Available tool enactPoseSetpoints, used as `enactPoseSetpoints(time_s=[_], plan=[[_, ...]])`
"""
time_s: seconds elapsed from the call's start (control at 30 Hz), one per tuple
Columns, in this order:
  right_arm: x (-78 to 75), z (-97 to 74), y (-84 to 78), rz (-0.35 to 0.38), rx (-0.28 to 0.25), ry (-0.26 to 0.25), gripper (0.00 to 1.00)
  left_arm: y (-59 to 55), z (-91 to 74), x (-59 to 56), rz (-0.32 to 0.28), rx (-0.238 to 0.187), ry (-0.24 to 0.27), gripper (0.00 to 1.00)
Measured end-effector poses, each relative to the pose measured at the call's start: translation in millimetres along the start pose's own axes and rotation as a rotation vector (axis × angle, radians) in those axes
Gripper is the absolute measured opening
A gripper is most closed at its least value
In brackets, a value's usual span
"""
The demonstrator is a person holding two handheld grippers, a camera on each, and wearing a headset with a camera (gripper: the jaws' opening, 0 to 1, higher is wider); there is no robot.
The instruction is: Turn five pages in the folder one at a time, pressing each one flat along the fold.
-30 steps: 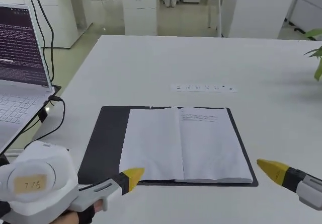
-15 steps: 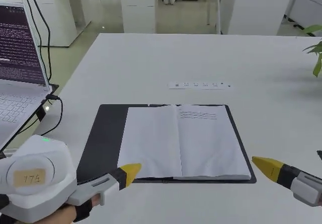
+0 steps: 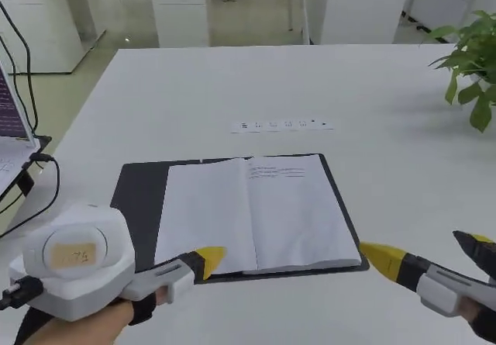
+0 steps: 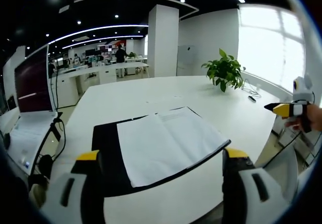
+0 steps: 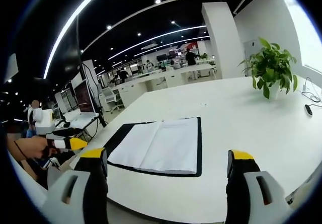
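The folder (image 3: 136,198) lies open on the white table, black cover under white pages (image 3: 256,209), with a few printed lines at the top of the right page. It also lies ahead in the left gripper view, folder (image 4: 166,143), and in the right gripper view, folder (image 5: 161,143). My left gripper (image 3: 198,271) hovers at the folder's near left corner, one yellow tip over the cover's edge. Its jaws stand wide apart, left gripper (image 4: 162,155), holding nothing. My right gripper (image 3: 426,252) floats off the near right corner, open and empty, right gripper (image 5: 167,154).
A laptop (image 3: 9,101) with cables (image 3: 39,178) sits off the table's left edge. A flat white strip (image 3: 280,125) lies beyond the folder. A potted plant (image 3: 469,66) stands at the far right. Bare tabletop (image 3: 403,167) surrounds the folder.
The head camera has swung to the right, so the laptop slid out and the plant came in. Both grippers hover as before, and the pages lie unchanged.
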State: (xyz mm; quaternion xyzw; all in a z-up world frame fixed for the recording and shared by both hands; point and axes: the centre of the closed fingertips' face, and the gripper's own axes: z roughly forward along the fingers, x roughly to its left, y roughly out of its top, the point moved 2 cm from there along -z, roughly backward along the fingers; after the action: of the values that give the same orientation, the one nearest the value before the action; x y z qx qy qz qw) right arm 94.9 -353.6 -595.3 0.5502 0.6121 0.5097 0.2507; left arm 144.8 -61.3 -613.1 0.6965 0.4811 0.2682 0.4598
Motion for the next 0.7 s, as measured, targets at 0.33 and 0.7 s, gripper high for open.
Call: enactPoseSetpoints(time_s=[0.33, 0.7], plan=[[0.0, -2.2, -7.4, 0.022, 0.002, -0.004, 0.97, -0.2, 38.4, -32.8, 0.038, 0.020, -0.081, 0.97], [-0.5, -5.8, -14.4, 0.069, -0.010, -0.011, 0.95, -10.4, 87.0, -73.2, 0.090, 0.079, -0.168, 0.89]])
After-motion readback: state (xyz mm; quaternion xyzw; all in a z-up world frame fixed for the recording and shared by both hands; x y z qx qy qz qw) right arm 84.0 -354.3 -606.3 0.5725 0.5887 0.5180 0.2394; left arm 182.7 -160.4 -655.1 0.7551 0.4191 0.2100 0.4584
